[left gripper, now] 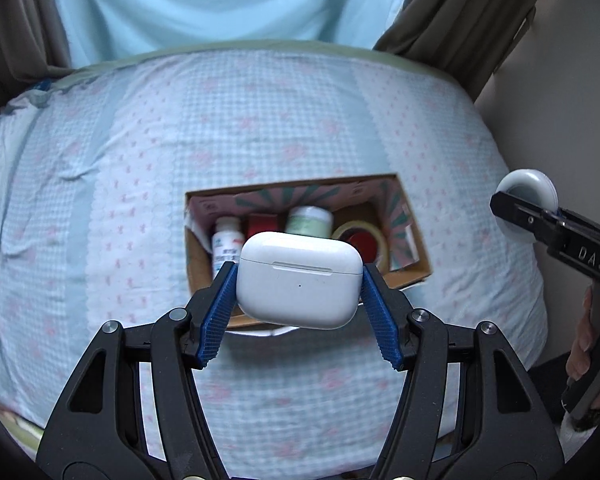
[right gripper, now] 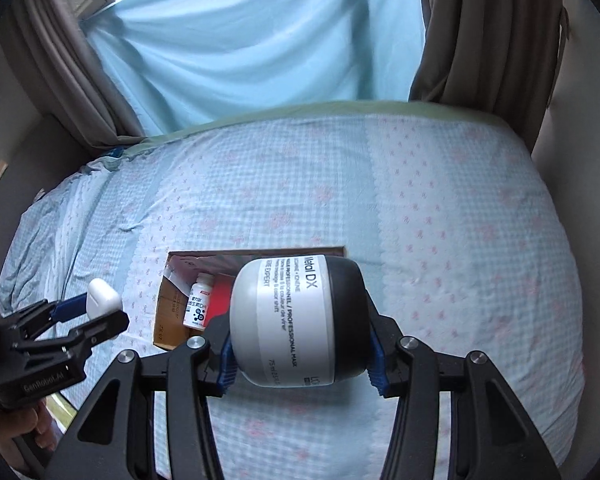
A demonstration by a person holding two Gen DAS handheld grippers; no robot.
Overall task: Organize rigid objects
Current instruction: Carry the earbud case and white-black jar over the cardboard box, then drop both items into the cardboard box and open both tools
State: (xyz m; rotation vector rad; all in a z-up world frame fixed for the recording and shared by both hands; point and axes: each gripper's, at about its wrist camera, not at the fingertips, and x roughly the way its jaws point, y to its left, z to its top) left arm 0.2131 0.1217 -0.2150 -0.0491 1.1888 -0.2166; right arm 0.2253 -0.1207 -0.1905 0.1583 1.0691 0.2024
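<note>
On the bed with the pale blue checked quilt point(left gripper: 284, 128) stands an open brown cardboard box point(left gripper: 414, 268), and all places below are given from this box. Inside it, along the far wall, I see a small white plastic bottle with a printed label point(left gripper: 227, 242) at the left end, then a red block-shaped thing point(left gripper: 265, 224), then a pale green round jar with a white lid point(left gripper: 309, 221), and at the right end a roll of clear yellowish tape around a red core point(left gripper: 360, 238). The inner walls of the box carry a pink and teal ray pattern.

Just above the near edge of the box, the left gripper point(left gripper: 299, 282) has its blue ribbed pads pressed on both ends of a white glossy earbud charging case with rounded corners point(left gripper: 298, 280), so the case is held in the air and not in the box.

To the right of the box and higher than it, the right gripper point(right gripper: 300, 332) is closed on a grey round plastic jar with a black cap and a white label point(right gripper: 292, 320). The jar lies sideways between the pads, and its label reads "Metal DX". A person's hand point(left gripper: 592, 340) holds the handle of this gripper.
</note>
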